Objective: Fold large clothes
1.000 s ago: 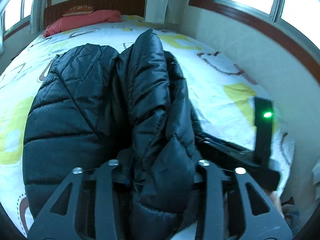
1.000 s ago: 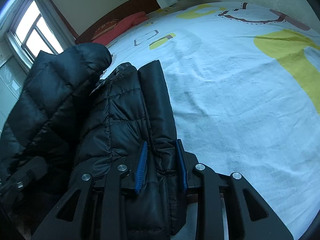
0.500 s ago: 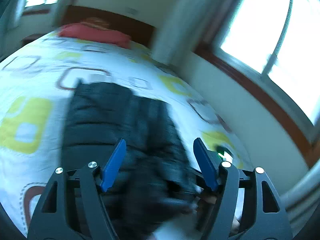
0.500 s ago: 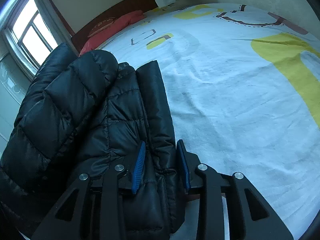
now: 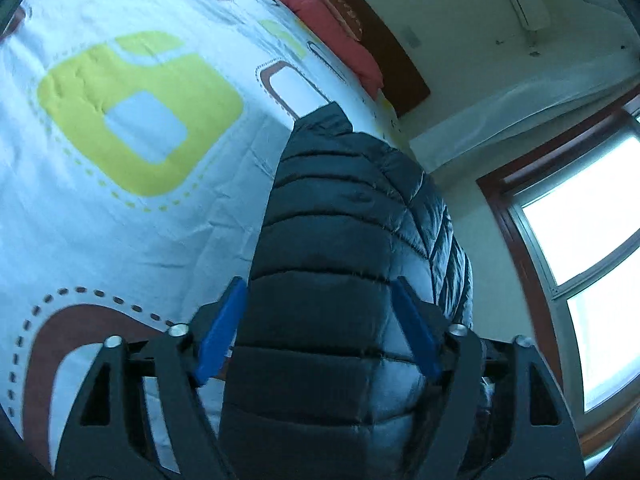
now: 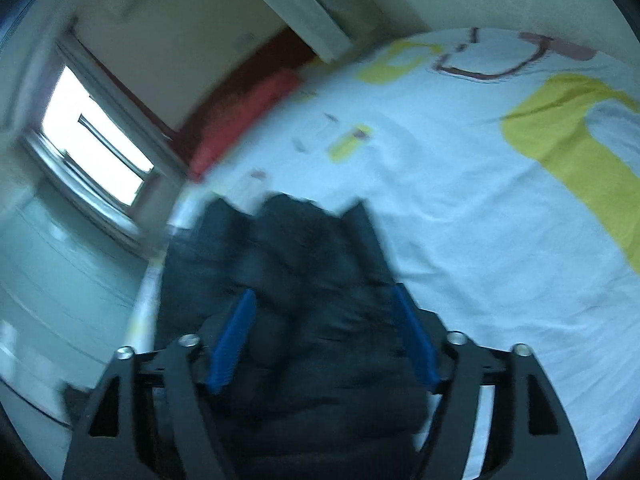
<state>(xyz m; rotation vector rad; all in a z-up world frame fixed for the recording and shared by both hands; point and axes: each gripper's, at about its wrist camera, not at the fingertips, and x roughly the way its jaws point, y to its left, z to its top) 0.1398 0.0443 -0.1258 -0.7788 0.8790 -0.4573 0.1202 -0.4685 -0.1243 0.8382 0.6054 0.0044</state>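
Observation:
A black quilted puffer jacket [image 5: 344, 240] lies folded in a long bundle on the bed. My left gripper [image 5: 320, 332] is open, its blue pads wide apart on either side of the jacket's near end. In the right wrist view, which is blurred, the jacket [image 6: 304, 264] lies near the bed's edge. My right gripper [image 6: 324, 340] is also open, its blue pads spread over the jacket's near end.
The bed [image 5: 100, 208] has a white sheet with yellow and brown shapes. A red pillow [image 5: 328, 16] and a dark headboard stand at the far end. Windows [image 5: 592, 264] and a wall flank the bed. The bed edge [image 6: 140, 304] drops off left of the jacket.
Both grippers have opened and let go of the jacket. The raised fold now lies flat on the bundle. Both cameras have swung to new angles.

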